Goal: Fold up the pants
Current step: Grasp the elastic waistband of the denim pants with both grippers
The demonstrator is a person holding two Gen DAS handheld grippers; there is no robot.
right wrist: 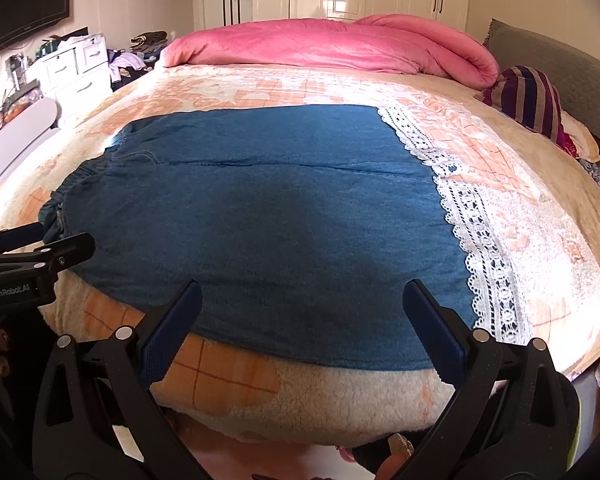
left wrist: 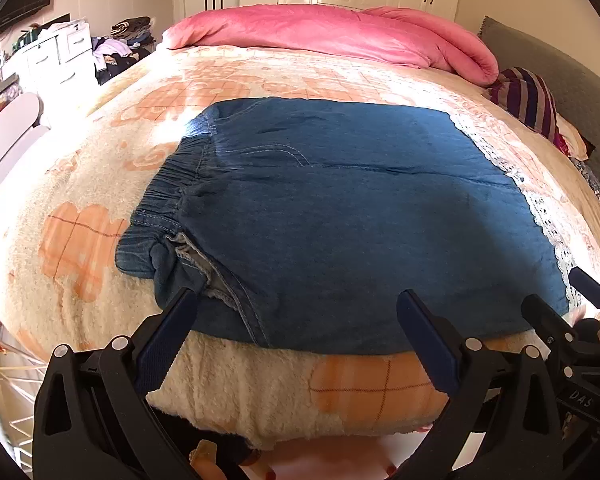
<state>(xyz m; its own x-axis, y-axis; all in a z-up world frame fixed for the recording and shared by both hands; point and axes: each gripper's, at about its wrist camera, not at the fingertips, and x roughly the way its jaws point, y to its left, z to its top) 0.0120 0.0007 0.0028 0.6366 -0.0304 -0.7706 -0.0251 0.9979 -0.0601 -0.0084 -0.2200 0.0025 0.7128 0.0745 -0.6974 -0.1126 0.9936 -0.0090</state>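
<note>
Both the left claw [left wrist: 298, 312] and the right claw [right wrist: 302, 304] hang wide, holding nothing, at the near edge of the blue denim lace-hemmed pants [left wrist: 340, 216]. These lie flat on the fleecy cream-and-orange bed blanket [left wrist: 80, 184], seemingly folded leg-over-leg; the crosswise folds remain.

The pants [left wrist: 340, 216] are seen in blue denim, edged with white lace [right wrist: 476, 240]. The blanket [left wrist: 80, 184] is patterned in cream with orange checked patches. A pink quilt [left wrist: 332, 32] and a pillow [left wrist: 528, 100] striped purple and tan are shown.
</note>
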